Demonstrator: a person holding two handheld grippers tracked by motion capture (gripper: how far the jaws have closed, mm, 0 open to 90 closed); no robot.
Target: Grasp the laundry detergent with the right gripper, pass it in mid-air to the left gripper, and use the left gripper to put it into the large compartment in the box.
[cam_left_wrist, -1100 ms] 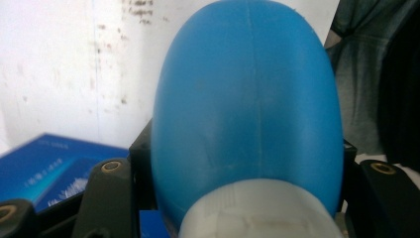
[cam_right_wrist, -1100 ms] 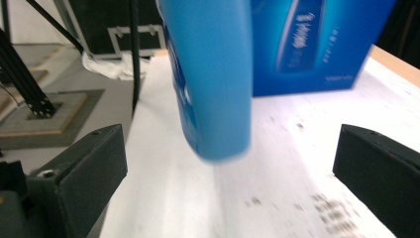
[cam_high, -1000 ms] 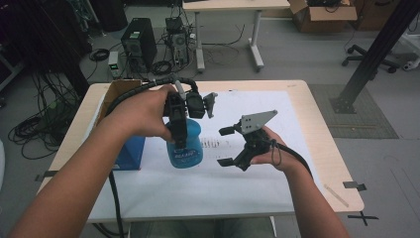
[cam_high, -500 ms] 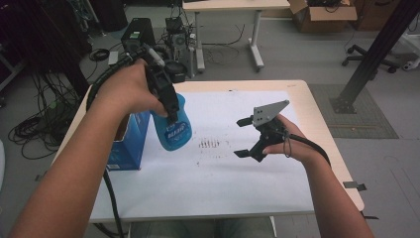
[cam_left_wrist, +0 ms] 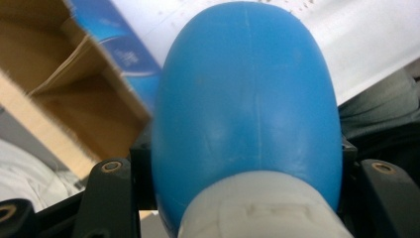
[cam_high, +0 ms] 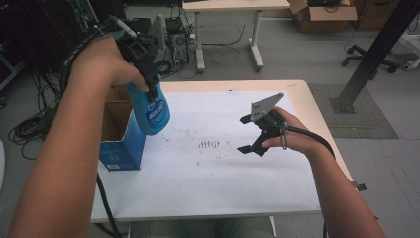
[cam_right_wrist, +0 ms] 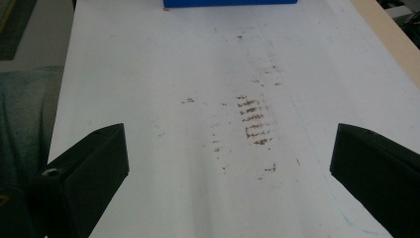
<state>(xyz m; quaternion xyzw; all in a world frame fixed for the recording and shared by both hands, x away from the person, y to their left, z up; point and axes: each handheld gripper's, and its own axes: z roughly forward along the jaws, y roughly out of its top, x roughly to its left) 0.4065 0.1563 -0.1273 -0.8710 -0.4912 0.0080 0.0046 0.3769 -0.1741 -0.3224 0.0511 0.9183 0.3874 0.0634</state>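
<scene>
A blue spray bottle (cam_high: 151, 111) with a white label hangs in the air over the table's left side, above the rim of an open blue cardboard box (cam_high: 120, 151). My left gripper (cam_high: 143, 59) is shut on its neck; in the left gripper view the bottle's blue body (cam_left_wrist: 247, 109) bulges between the black jaws, with the box's brown inside (cam_left_wrist: 59, 94) below it. My right gripper (cam_high: 246, 134) hovers over the white sheet (cam_high: 208, 173) at the right, jaws wide open and nothing between them. The right gripper view looks along the sheet at brown stains (cam_right_wrist: 252, 121).
The white sheet covers most of the wooden table (cam_high: 317, 106). Brown marks (cam_high: 210, 144) dot its middle. The blue box edge (cam_right_wrist: 230, 3) lies at the far end of the right gripper view. Cables, computer cases and a desk stand on the floor beyond the table.
My left gripper has lifted the spray bottle up and to the left, from the sheet to above the blue box. The right gripper has drifted slightly right and stays open.
</scene>
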